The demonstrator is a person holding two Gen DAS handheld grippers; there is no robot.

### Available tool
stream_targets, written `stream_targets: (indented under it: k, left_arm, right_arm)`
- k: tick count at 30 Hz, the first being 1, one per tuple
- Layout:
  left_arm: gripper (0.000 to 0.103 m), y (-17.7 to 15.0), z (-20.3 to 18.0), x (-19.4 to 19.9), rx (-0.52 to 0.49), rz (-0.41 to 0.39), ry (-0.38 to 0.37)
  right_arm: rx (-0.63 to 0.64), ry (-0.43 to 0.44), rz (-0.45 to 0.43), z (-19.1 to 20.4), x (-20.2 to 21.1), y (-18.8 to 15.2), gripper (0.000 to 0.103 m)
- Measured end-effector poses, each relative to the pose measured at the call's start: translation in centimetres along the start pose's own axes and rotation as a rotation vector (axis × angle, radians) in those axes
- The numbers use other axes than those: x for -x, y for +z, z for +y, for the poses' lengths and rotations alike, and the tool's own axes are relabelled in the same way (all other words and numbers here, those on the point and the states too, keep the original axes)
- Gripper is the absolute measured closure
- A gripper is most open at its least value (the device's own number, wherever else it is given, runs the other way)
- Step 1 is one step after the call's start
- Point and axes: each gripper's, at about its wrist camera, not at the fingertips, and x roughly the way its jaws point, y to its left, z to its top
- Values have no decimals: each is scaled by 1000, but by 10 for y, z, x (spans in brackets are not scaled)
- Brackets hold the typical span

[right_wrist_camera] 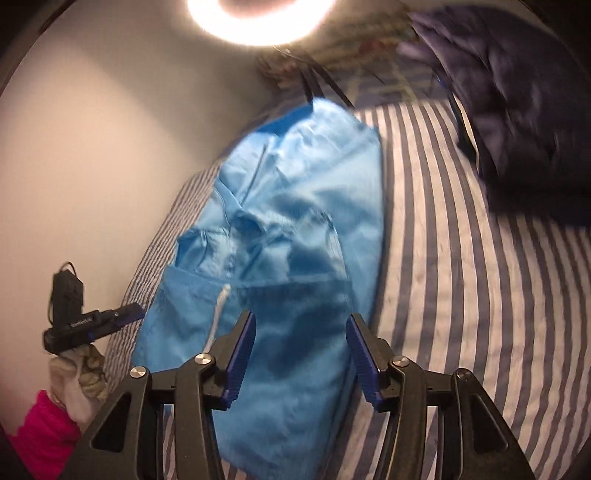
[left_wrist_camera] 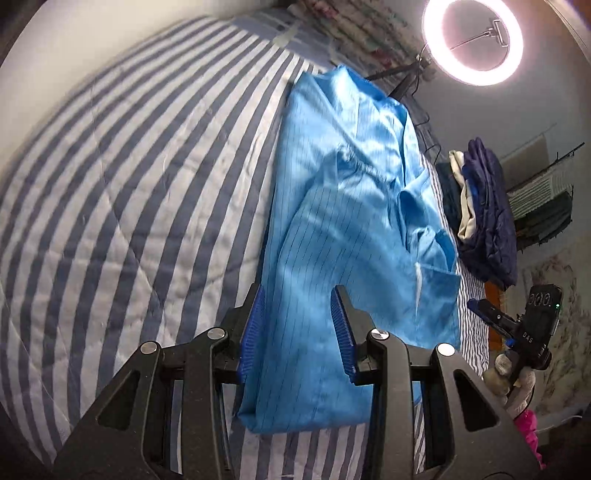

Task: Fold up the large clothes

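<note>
Blue garment (left_wrist_camera: 343, 206) lies folded lengthwise, apparently creased, on striped bedding (left_wrist_camera: 129, 192); both grippers' fingers (left_wrist_camera: 253, 328) spread wide, empty.

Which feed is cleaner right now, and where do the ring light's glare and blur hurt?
Left wrist view: sharper; ring light is a bright ring at upper right, and the blue garment shows its pinstripes. Right wrist view: softer; the ring light blows out the top edge, and the dark clothes pile is smeared. Both: fisheye bends the striped bedspread.
</note>
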Motion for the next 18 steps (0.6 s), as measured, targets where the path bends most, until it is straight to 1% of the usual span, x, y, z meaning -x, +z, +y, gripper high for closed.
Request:
stream_targets:
  k: [2, 3, 4, 5, 6, 7, 9, 10, 12, 14, 16, 18]
  left_arm:
    - [66, -6, -1, -2, -3, 13, -9]
    - [79, -8, -4, -4, -18, 17, -15]
    - [90, -11, -8, -5, -44, 19, -3]
    - [97, -14, -12, -7, -63, 24, 9]
    - [99, -17, -15, -8, -85, 23, 26]
    - [99, -20, -16, -8, -94, 19, 39]
    - [100, -24, -15, -9, -88, 17, 55]
    - [100, -27, -13, -8, -81, 16, 64]
    - [100, -31, -9, -8, -96, 17, 90]
    - [99, -32, -7, -8, -114, 9, 105]
    - [99, -30, -7, -9, -96, 22, 105]
    - [99, -26, -9, -5, -92, 21, 106]
  right_arm:
    - [-4, 13, 41, -4, -6, -5, 51]
    - [12, -4, 62, -2, -11, -7, 56]
    - [28, -19, 77, -1, -15, -9, 65]
    - [46, -35, 93, 1, -19, -11, 70]
    - [61, -42, 105, 3, -22, -13, 78]
    - [75, -49, 113, 5, -26, -14, 89]
    - [115, -76, 120, 10, -33, -16, 100]
    - [131, -101, 113, 13, -35, -17, 103]
    - [139, -153, 100, 14, -37, -15, 103]
    - [127, -209, 122, 9, -44, -14, 103]
    - [127, -219, 142, 5, -48, -16, 103]
    - [125, -230, 130, 7, -44, -13, 103]
